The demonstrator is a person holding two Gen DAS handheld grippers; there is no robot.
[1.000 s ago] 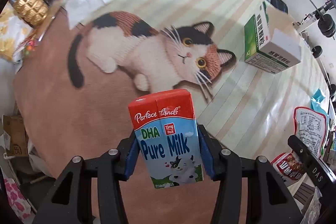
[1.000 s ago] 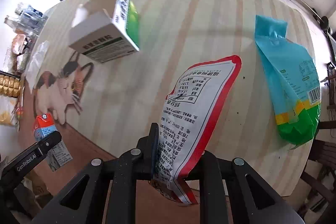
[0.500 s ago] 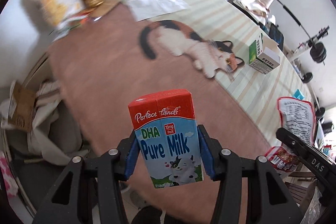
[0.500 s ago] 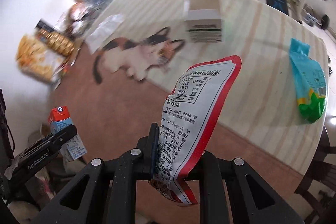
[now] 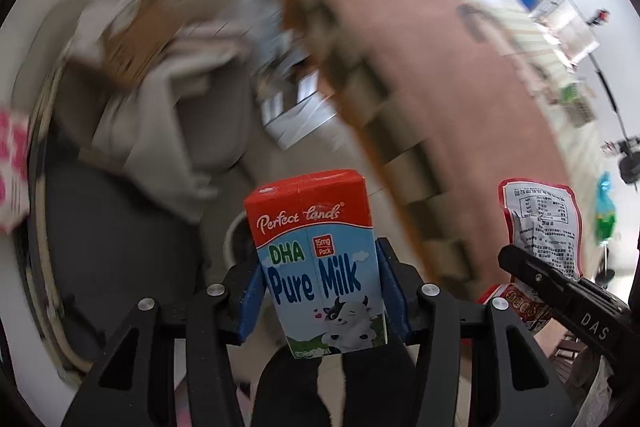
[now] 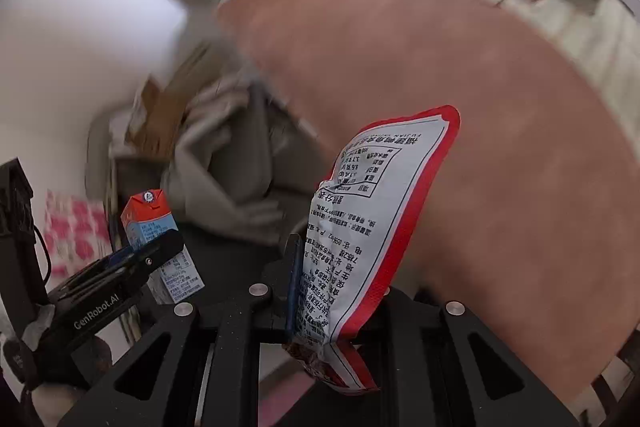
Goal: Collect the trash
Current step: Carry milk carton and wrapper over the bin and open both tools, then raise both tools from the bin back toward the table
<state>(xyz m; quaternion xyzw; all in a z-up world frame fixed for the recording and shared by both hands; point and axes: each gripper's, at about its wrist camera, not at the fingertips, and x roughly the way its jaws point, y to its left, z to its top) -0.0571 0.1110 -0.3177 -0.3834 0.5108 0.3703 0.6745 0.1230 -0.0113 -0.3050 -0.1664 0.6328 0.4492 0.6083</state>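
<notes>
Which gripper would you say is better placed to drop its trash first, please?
Probably left: the left gripper, clamping the milk carton, hangs beyond the table edge over the floor; the right gripper's wrapper still overlaps the tabletop.

Left wrist camera sits just behind left gripper (image 5: 318, 281), close on milk carton (image 5: 316, 259), facing down past brown table (image 5: 452, 99) edge toward blurred grey bin (image 5: 200, 115); right wrist camera sits behind right gripper (image 6: 332, 291), close on snack bag (image 6: 372, 219), facing same way; both share table edge, bin, cardboard; each sees other gripper
</notes>
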